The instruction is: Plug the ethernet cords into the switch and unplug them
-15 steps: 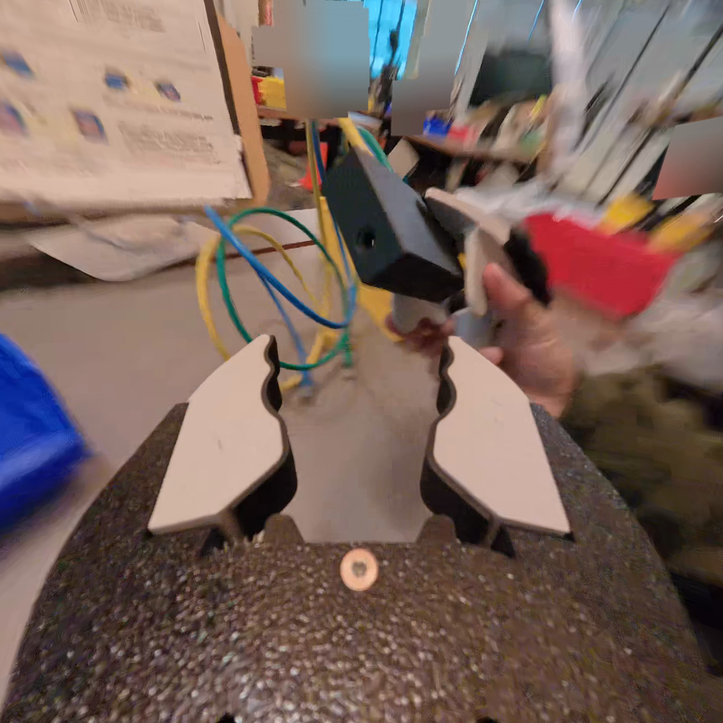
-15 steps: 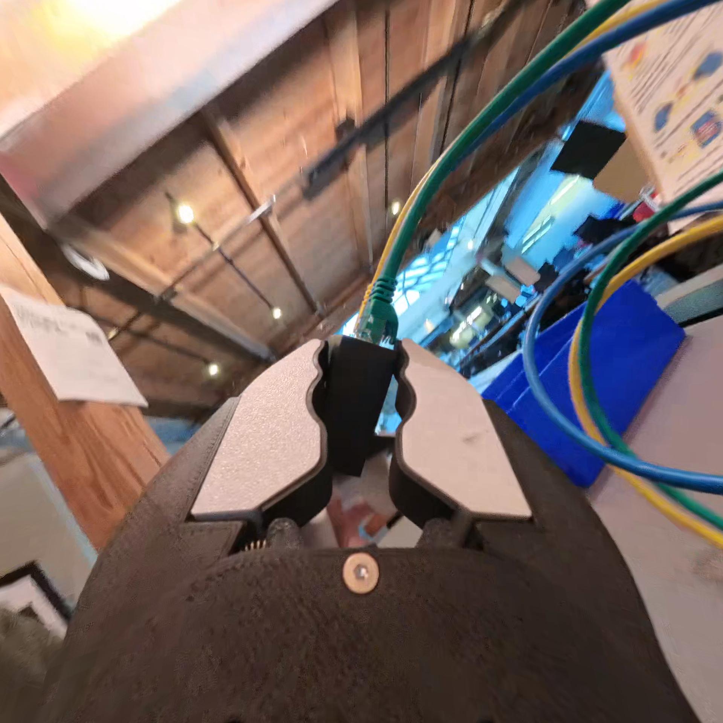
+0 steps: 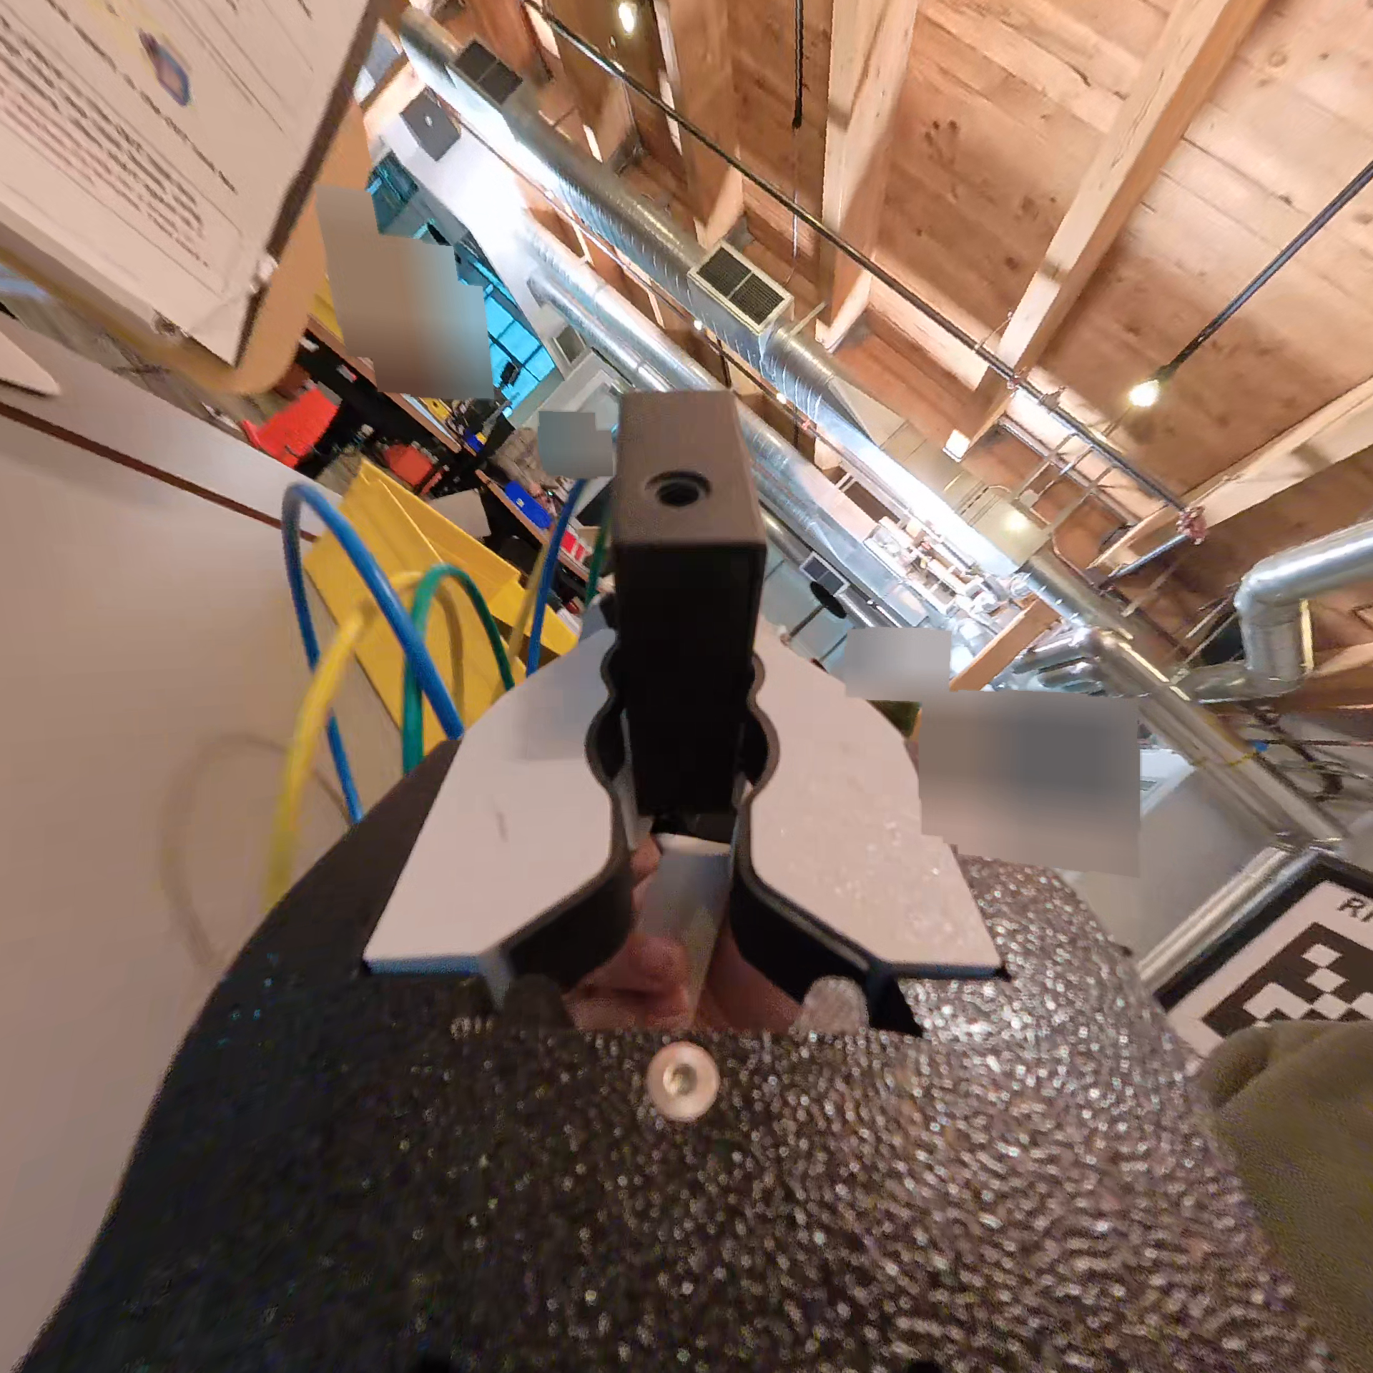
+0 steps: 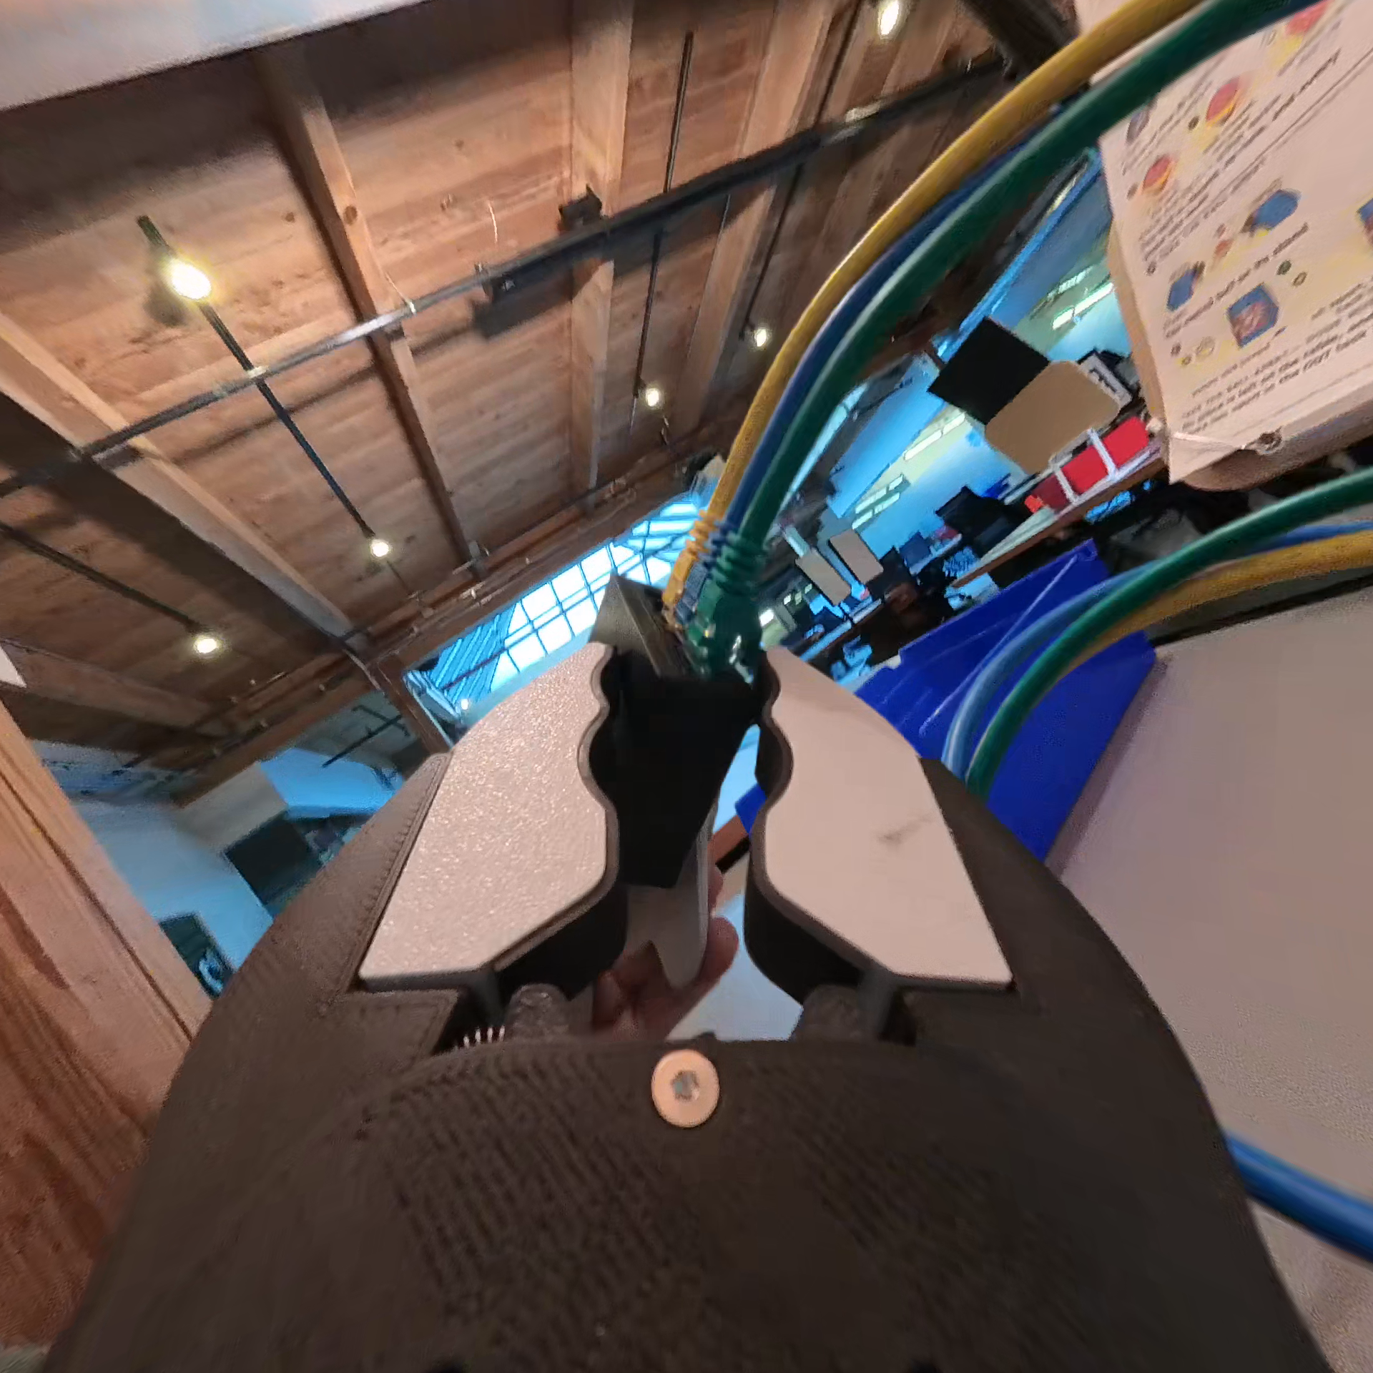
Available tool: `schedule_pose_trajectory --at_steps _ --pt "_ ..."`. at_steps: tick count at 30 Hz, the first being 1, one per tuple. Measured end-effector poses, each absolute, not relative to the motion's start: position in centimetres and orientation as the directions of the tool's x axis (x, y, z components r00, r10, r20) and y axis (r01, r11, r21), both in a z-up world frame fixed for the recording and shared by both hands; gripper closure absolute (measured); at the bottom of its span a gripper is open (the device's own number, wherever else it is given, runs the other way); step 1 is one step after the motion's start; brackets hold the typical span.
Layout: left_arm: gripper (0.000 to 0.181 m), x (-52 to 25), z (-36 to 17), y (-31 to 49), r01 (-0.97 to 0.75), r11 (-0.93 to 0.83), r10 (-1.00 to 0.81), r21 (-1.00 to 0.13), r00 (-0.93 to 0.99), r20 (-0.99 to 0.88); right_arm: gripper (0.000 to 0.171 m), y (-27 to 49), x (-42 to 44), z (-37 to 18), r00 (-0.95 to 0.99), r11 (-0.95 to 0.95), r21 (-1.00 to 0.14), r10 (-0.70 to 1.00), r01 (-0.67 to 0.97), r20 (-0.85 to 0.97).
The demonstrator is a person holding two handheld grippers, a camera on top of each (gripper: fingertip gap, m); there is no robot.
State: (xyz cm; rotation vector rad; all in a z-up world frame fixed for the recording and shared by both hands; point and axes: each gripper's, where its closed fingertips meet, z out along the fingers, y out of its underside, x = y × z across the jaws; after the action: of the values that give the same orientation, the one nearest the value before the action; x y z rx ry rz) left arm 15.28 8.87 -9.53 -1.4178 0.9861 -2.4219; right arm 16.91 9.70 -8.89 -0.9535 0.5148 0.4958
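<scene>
Switch (image 3: 687,631), a black block lifted off the surface, long axis running straight out from both sets of jaws. Left gripper (image 3: 685,732) clamps its near end; right gripper (image 4: 687,743) clamps it too. Green cord (image 4: 724,602), blue and yellow plugs seated, apparently, at the far face.

Switch (image 3: 687,594): lower end hidden betw. left claw (image 3: 683,713) fingers; port face not visible in left wrist view. In right wrist view, switch body mostly covered by right claw (image 4: 687,695) fingers; port count cannot be told.

Blue (image 3: 386,631), yellow (image 3: 297,743), green (image 3: 453,594) cords: lower runs hidden behind left claw body; far ends cut off by frame edge in right wrist view.

Hand (image 4: 669,981): only a small part visible betw. right claw fingers.

Poster (image 3: 126,148): cut off at top/left edge, print blurred.

Tabletop (image 3: 111,669): blurred near left edge.
</scene>
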Motion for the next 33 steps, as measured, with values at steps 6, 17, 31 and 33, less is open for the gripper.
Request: schedule_pose_trajectory --at_steps 6,17,31,33 --pt "0.154 15.1 -9.3 11.8 -0.249 -0.752 -0.448 -0.611 -0.488 0.75 0.121 9.8 15.8 -9.2 0.827 0.348 -0.757 0.124 -0.553 -0.548" --pt "0.154 13.7 -11.6 7.0 -0.543 -0.602 -0.273 -0.586 -0.549 0.79 0.156 6.1 15.9 -11.1 0.679 0.453 -0.569 0.122 -0.686 -0.724" --pt "0.144 12.3 -10.6 4.4 -0.613 -0.536 -0.182 -0.581 -0.588 0.788 0.157 1.7 16.6 -8.7 0.626 0.719 -0.487 -0.093 -0.496 -0.774" --pt "0.146 12.4 -10.5 4.4 -0.611 -0.546 -0.177 -0.573 -0.584 0.792 0.157 1.6 16.0 -8.9 0.627 0.721 -0.512 -0.138 -0.467 -0.767"
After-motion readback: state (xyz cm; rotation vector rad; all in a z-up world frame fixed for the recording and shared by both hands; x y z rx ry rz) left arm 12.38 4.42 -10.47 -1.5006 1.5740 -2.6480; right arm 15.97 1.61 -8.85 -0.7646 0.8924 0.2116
